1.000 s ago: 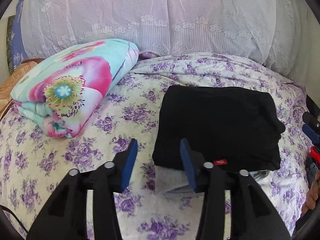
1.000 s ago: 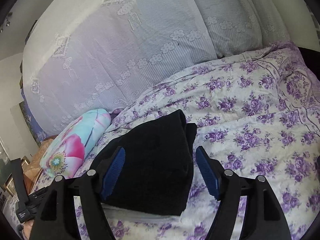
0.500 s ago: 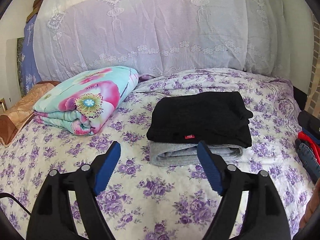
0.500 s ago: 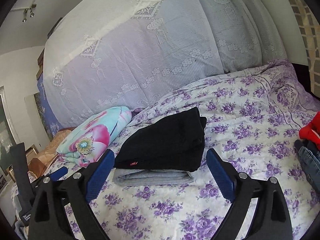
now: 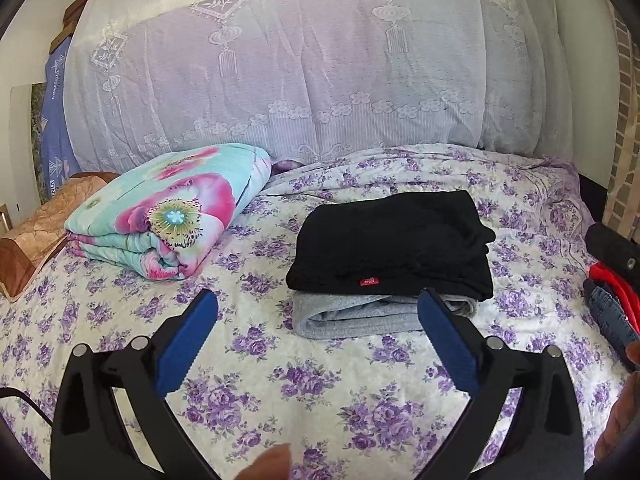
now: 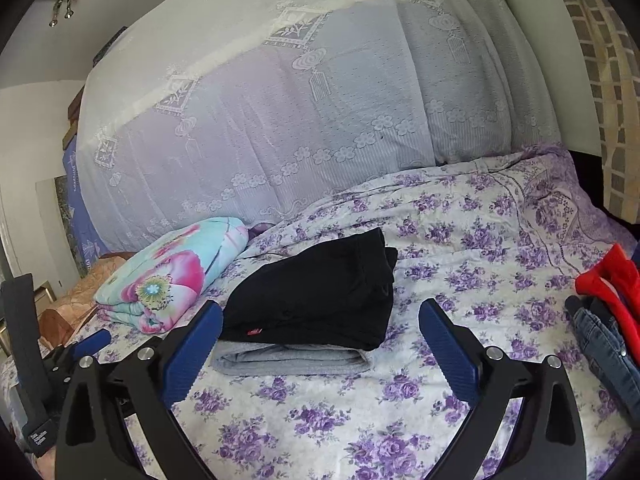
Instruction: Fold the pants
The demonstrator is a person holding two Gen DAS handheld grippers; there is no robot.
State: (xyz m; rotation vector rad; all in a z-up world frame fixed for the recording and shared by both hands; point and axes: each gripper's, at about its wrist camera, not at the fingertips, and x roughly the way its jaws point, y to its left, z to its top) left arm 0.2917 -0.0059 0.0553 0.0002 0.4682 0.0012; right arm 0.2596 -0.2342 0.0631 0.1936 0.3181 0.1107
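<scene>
Folded black pants with a small red tag lie on top of a folded grey garment in the middle of the bed. The stack also shows in the right wrist view, black pants over grey garment. My left gripper is open and empty, held back from the stack's near edge. My right gripper is open and empty, also short of the stack. The left gripper's tip shows at the left of the right wrist view.
A folded floral blanket lies left of the stack. A brown pillow sits at far left. Red cloth and blue jeans lie at the right edge. A lace-covered pile backs the purple-flowered bedsheet.
Both grippers have pulled back from the black pants and opened wider. The stack looks smaller and farther, and the grey garment under it has come into view.
</scene>
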